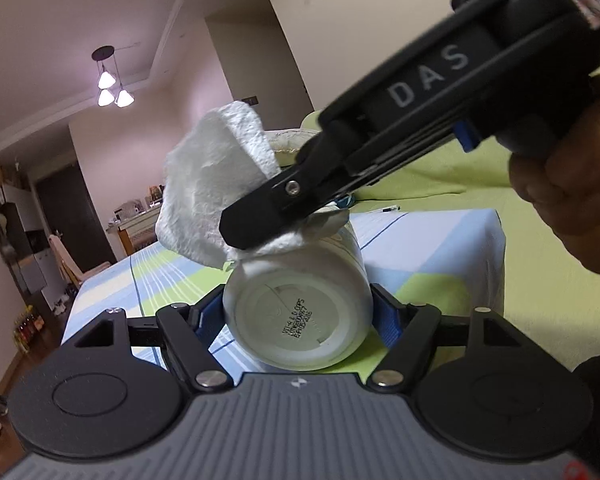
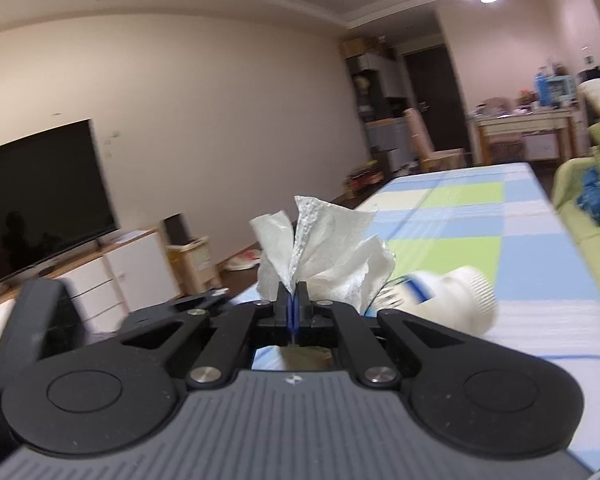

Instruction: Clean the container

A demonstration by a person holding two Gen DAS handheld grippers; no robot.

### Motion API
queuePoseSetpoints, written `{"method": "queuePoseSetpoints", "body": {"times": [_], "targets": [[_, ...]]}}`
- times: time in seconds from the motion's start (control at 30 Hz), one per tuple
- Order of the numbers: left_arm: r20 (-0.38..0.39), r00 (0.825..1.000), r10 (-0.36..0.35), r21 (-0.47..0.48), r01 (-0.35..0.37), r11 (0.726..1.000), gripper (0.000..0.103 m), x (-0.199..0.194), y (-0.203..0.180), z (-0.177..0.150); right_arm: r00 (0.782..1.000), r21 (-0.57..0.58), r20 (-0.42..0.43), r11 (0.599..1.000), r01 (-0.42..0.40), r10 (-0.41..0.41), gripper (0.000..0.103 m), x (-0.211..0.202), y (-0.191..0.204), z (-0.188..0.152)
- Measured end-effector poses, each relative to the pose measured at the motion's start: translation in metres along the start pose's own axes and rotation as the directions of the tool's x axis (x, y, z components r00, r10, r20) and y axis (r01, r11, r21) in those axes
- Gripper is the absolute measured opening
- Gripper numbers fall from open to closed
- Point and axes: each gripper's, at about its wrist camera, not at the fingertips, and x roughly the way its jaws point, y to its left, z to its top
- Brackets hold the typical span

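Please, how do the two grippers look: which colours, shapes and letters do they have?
Both are matte black, with round discs and a ribbed grey plate. The left gripper has blue pads. The right gripper bears pale letters "DAS".

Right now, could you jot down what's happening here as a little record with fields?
activity: wiping a container with a paper towel
left gripper: fingers clamped on the sides of a white bottle, its base facing the camera
right gripper: fingers shut on a crumpled paper towel
contact: towel pressed on the bottle's upper side
surface: checked tablecloth, blue, green, white
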Motion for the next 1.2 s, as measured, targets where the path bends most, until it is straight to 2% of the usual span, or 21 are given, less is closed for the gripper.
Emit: {"method": "queuePoseSetpoints", "body": {"times": [0.1, 0.17, 0.23, 0.37, 0.5, 0.57, 0.67, 0.77, 0.83, 0.9, 0.93, 1.07, 1.2], "targets": [[0.000, 1.000, -0.001, -0.007, 0.001, 1.000, 0.073, 0.000, -0.001, 0.000, 0.998, 0.027, 0.021, 0.998, 0.053, -0.053, 0.000, 0.003, -0.011, 0.002], [-0.001, 1.000, -0.005, -0.034, 0.005, 0.999, 0.073, 0.000, 0.000, 0.000, 0.998, 0.033, 0.029, 0.998, 0.054, -0.055, 0.000, 0.004, -0.014, 0.001], [0.007, 0.999, -0.040, -0.110, 0.040, 0.993, 0.073, -0.001, 0.006, -0.002, 0.997, 0.026, 0.037, 0.998, 0.059, -0.060, 0.000, 0.005, -0.014, 0.000], [0.035, 0.995, -0.091, -0.295, 0.098, 0.951, 0.077, -0.004, 0.024, -0.011, 0.997, 0.032, 0.044, 0.998, 0.062, -0.063, 0.000, 0.005, -0.015, -0.003], [0.034, 0.992, -0.119, -0.354, 0.123, 0.927, 0.075, -0.004, 0.030, -0.014, 0.997, 0.047, 0.038, 0.997, 0.059, -0.061, 0.000, 0.004, -0.011, -0.004], [0.030, 0.992, -0.119, -0.331, 0.122, 0.936, 0.072, -0.005, 0.028, -0.013, 0.999, 0.038, 0.030, 0.999, 0.029, -0.030, 0.000, 0.003, -0.002, -0.006], [0.020, 0.996, -0.091, -0.233, 0.093, 0.968, 0.072, -0.009, 0.021, -0.012, 0.999, -0.015, 0.010, 0.999, -0.041, 0.041, 0.000, 0.000, 0.017, -0.011], [0.007, 0.999, -0.044, -0.094, 0.044, 0.995, 0.072, -0.013, 0.009, -0.010, 1.000, -0.047, 0.014, 0.999, -0.003, 0.004, 0.000, 0.002, 0.015, -0.008], [0.003, 1.000, -0.018, -0.015, 0.018, 1.000, 0.072, -0.015, 0.001, -0.009, 0.997, -0.011, 0.043, 0.998, 0.064, -0.063, 0.000, 0.004, 0.001, -0.005], [0.001, 1.000, -0.012, 0.016, 0.012, 1.000, 0.072, -0.016, -0.003, -0.008, 0.991, 0.049, 0.070, 0.992, 0.115, -0.118, 0.000, 0.004, -0.014, -0.003], [0.001, 1.000, -0.011, 0.024, 0.011, 1.000, 0.072, -0.017, -0.004, -0.008, 0.990, 0.078, 0.073, 0.990, 0.113, -0.119, 0.000, 0.004, -0.019, -0.003], [0.003, 1.000, -0.023, 0.015, 0.022, 1.000, 0.072, -0.018, -0.004, -0.009, 0.994, 0.092, 0.073, 0.993, 0.079, -0.086, 0.000, 0.003, -0.014, -0.004], [0.030, 0.999, -0.031, -0.004, 0.032, 0.999, 0.072, -0.029, 0.001, -0.003, 0.994, 0.153, 0.097, 0.987, 0.043, -0.058, 0.000, -0.003, -0.016, -0.003]]}}
